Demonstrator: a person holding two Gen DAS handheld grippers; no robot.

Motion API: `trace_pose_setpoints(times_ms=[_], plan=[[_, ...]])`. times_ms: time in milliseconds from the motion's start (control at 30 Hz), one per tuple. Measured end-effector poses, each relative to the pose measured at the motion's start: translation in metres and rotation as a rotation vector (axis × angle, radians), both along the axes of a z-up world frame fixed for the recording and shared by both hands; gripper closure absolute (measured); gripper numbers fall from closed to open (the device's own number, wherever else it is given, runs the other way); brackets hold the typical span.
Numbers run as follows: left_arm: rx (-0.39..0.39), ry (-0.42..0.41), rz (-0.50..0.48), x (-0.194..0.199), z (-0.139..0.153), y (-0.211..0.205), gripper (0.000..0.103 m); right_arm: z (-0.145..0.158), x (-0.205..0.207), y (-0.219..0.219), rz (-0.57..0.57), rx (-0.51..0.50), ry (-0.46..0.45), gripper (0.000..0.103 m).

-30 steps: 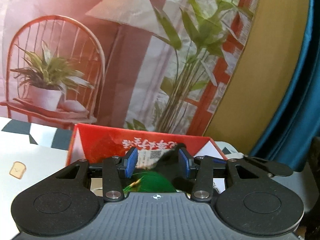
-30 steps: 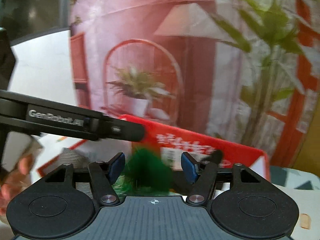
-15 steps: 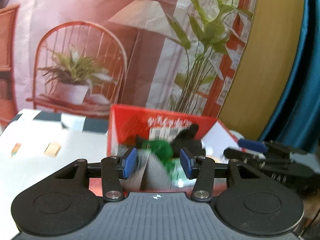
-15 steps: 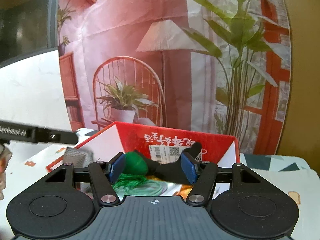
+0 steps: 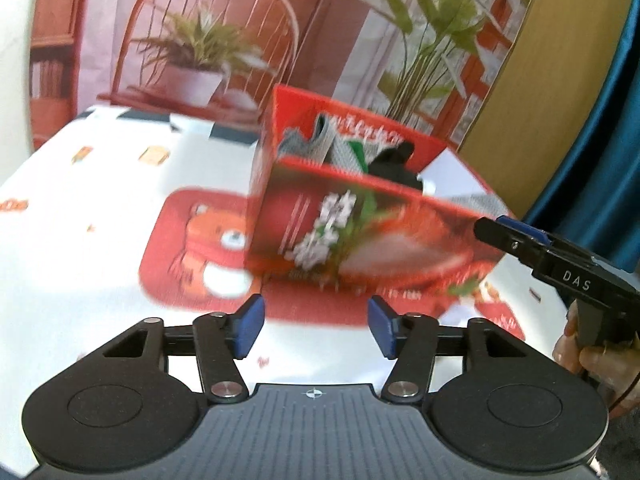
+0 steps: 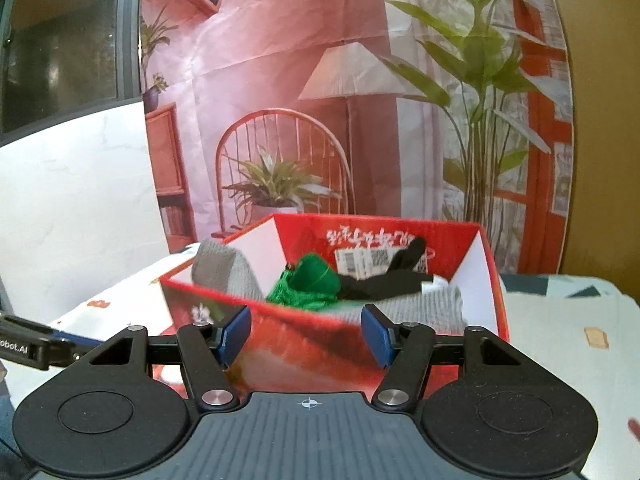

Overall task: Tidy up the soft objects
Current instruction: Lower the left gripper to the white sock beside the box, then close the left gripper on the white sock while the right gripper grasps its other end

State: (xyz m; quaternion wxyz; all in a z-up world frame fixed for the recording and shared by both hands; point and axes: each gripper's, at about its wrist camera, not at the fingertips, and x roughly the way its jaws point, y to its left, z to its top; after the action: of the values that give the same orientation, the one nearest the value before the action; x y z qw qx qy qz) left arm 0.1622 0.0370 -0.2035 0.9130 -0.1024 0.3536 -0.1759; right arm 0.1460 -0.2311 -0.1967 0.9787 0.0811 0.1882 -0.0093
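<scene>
A red cardboard box (image 6: 496, 280) (image 5: 280, 208) stands on the table and holds a grey knitted cloth (image 6: 224, 268) (image 5: 320, 148), a green fluffy item (image 6: 308, 280) (image 5: 358, 152) and a black soft item (image 6: 392, 276) (image 5: 396, 164). My left gripper (image 5: 312, 326) is open and empty, in front of the box and apart from it. My right gripper (image 6: 306, 334) is open and empty, close to the box's near wall. The right gripper also shows in the left wrist view (image 5: 508, 232) at the box's right side.
The box stands on a red mat with a bear picture (image 5: 192, 240) on a white printed tablecloth (image 5: 80, 240). A printed backdrop with a chair and plants (image 6: 280, 120) hangs behind the table. A teal curtain (image 5: 608, 120) hangs at the right.
Both grippers have pulled back from inside the box, so its front wall now shows. The soft items stay in the box.
</scene>
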Motion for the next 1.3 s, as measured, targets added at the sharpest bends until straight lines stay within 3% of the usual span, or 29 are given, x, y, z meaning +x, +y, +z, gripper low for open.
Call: trace_pose_setpoints(times_ms=[200, 567, 633, 700, 800, 1167, 1300], plan=[[-0.004, 0.094, -0.033, -0.015, -0.020, 0.015, 0.042, -0.027, -0.020, -0.001, -0.036, 0.031, 0.058, 0.045], [0.081, 0.160, -0.040, -0.017, -0.046, 0.006, 0.042, -0.079, -0.030, -0.019, -0.135, 0.109, 0.195, 0.045], [0.104, 0.174, -0.028, -0.014, -0.053, 0.005, 0.047, -0.085, -0.030, -0.021, -0.148, 0.114, 0.218, 0.045], [0.122, 0.175, -0.009, -0.010, -0.056, 0.005, 0.063, -0.090, -0.028, -0.024, -0.158, 0.120, 0.239, 0.045], [0.103, 0.185, 0.012, -0.002, -0.059, 0.009, 0.071, -0.096, -0.027, -0.026, -0.165, 0.147, 0.254, 0.046], [0.108, 0.188, 0.053, 0.034, -0.066, 0.003, 0.072, -0.098, -0.029, -0.029, -0.149, 0.180, 0.265, 0.062], [0.126, 0.143, 0.057, 0.035, -0.069, -0.004, 0.072, -0.099, -0.033, -0.029, -0.157, 0.178, 0.248, 0.067]])
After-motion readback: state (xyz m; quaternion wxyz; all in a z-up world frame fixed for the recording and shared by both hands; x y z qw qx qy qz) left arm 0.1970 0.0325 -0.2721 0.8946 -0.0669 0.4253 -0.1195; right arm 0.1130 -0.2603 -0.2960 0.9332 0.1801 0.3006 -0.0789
